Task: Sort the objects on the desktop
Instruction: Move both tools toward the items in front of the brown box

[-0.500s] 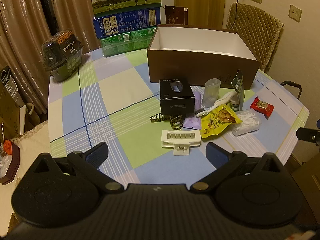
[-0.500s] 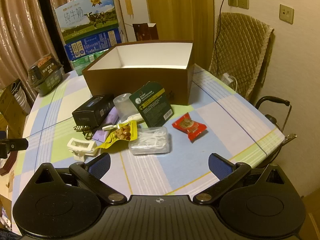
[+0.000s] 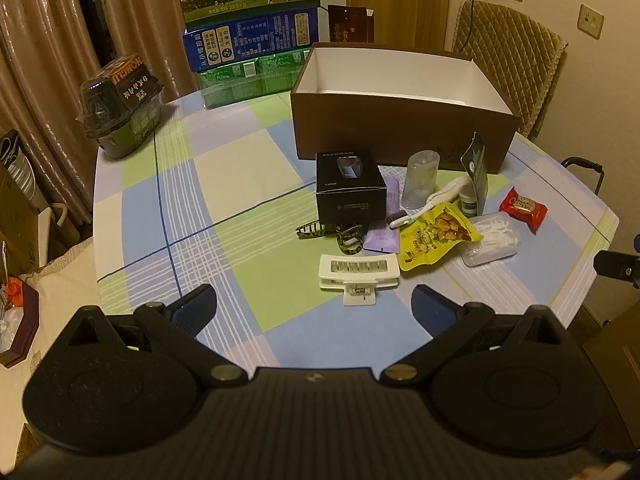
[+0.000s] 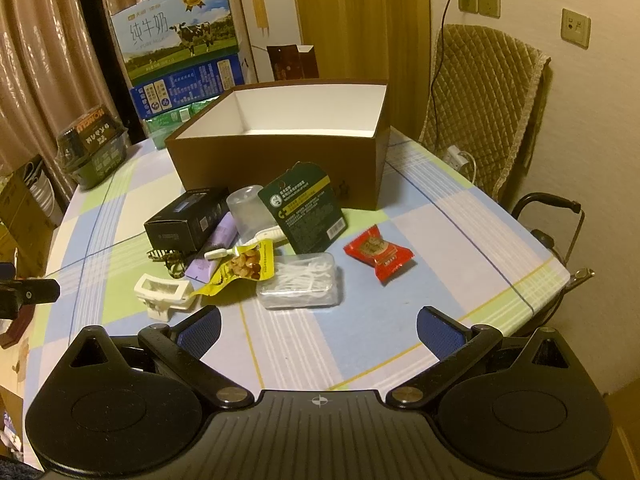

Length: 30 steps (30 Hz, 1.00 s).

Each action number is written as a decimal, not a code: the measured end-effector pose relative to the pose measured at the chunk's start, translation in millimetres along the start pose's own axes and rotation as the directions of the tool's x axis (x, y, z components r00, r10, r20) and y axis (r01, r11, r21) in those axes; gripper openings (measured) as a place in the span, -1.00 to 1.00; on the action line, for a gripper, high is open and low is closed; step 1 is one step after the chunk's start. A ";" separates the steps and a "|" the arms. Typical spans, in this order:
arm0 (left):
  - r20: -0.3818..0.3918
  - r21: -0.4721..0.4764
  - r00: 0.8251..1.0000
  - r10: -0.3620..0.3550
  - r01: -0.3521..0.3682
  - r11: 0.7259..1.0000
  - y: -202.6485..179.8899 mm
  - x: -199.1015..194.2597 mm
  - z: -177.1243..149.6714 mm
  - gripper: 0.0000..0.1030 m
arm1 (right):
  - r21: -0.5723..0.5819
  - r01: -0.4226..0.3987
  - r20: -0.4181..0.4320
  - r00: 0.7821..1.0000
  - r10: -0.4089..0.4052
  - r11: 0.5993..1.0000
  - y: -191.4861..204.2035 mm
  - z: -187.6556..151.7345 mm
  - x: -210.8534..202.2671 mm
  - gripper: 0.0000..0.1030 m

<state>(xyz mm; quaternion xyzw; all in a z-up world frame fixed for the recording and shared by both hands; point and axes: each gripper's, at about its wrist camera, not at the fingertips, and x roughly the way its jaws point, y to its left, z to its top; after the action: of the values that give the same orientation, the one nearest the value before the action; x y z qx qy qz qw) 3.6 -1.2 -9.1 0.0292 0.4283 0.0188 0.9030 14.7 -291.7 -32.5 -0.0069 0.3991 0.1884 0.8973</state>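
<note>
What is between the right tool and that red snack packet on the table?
Nothing visible. The right tool hangs open above bare tablecloth, and the red snack packet lies apart from the other items; the clear box of floss picks sits to its left.

I've got an open brown box [image 4: 280, 168], white inside, sitting empty. Right in front of it is the pile: black carton [image 3: 350, 188], white hair clip [image 3: 359, 274], yellow nut pouch [image 3: 434, 236], clear floss-pick case [image 4: 302, 282], and a red candy [image 4: 378, 256] off by itself.
</note>
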 end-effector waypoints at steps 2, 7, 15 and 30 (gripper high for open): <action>0.000 0.002 1.000 -0.001 0.001 1.000 -0.5 -0.1 0.9 0.99 | 0.000 -0.001 0.001 1.000 0.001 1.000 0.0 0.0 0.0 0.97; -0.003 0.007 1.000 -0.001 0.001 1.000 -2.4 0.5 1.0 0.99 | 0.001 0.000 -0.001 1.000 0.000 1.000 -0.1 0.0 0.3 0.97; -0.007 0.005 1.000 0.003 -0.003 1.000 -4.1 2.0 1.4 0.99 | -0.004 -0.007 -0.002 1.000 0.007 1.000 -4.2 -0.3 0.4 0.97; -0.015 -0.003 1.000 0.011 -0.011 1.000 -7.3 6.1 0.8 0.99 | -0.008 -0.006 -0.008 1.000 0.006 1.000 -9.0 1.2 1.8 0.97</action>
<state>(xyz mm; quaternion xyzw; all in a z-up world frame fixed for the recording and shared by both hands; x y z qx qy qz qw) 8.2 -8.2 -13.8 0.0302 0.4348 0.0247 0.8997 19.7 -299.3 -34.2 -0.0102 0.4018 0.1926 0.8952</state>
